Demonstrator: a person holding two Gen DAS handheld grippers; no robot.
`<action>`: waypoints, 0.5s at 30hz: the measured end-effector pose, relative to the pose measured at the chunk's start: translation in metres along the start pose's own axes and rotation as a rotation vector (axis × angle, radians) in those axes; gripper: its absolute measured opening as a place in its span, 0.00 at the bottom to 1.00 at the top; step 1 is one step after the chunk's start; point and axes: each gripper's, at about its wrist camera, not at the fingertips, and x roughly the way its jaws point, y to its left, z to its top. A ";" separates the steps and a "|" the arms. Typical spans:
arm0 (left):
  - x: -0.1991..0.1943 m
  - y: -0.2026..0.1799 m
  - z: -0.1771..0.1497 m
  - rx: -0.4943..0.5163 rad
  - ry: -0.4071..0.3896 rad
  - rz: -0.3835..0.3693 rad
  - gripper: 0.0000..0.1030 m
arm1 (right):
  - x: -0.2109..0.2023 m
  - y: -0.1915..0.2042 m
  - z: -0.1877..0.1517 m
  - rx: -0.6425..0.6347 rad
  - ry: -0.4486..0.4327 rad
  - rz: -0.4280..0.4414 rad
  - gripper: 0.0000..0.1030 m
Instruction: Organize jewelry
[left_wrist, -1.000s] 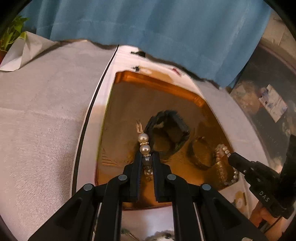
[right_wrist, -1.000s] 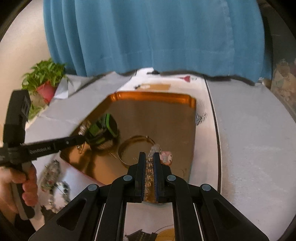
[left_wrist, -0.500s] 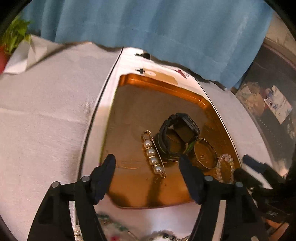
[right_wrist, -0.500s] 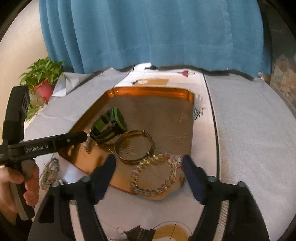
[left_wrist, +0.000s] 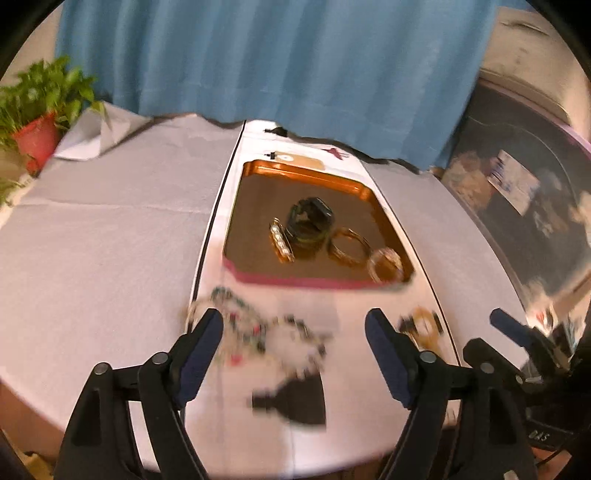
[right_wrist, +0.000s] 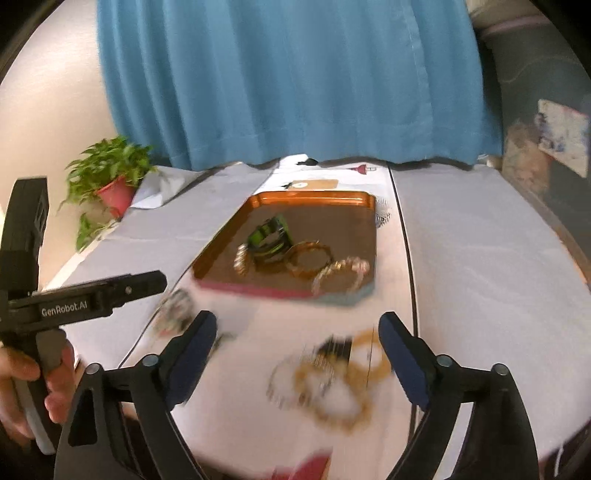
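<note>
Left hand-held gripper (left_wrist: 293, 334) jaws wide apart, empty, above blurred loose jewelry pile (left_wrist: 258, 336) on white-cloth surface (left_wrist: 110, 229). Right hand-held gripper (right_wrist: 297, 334) likewise spread, empty. Rectangular orange metal tray (right_wrist: 314, 195) holds black-green watch (right_wrist: 269, 238), pearl pin (left_wrist: 280, 242), gold bangle (right_wrist: 308, 258), clear bead bracelet (right_wrist: 340, 275), side by side near front edge.

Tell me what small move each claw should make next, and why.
Probably lower the left claw onto the loose bead pile ahead of it. Both claws are open and empty, four pieces already lie in the tray, and more jewelry waits before the right claw.
</note>
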 end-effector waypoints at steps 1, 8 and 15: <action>-0.016 -0.004 -0.008 0.006 -0.022 0.002 0.75 | -0.015 0.006 -0.007 -0.013 -0.006 -0.008 0.91; -0.105 -0.022 -0.041 -0.005 -0.111 -0.024 0.79 | -0.111 0.040 -0.040 -0.077 -0.043 -0.035 0.98; -0.186 -0.050 -0.064 0.065 -0.196 0.011 0.94 | -0.203 0.066 -0.051 -0.082 -0.166 -0.051 1.00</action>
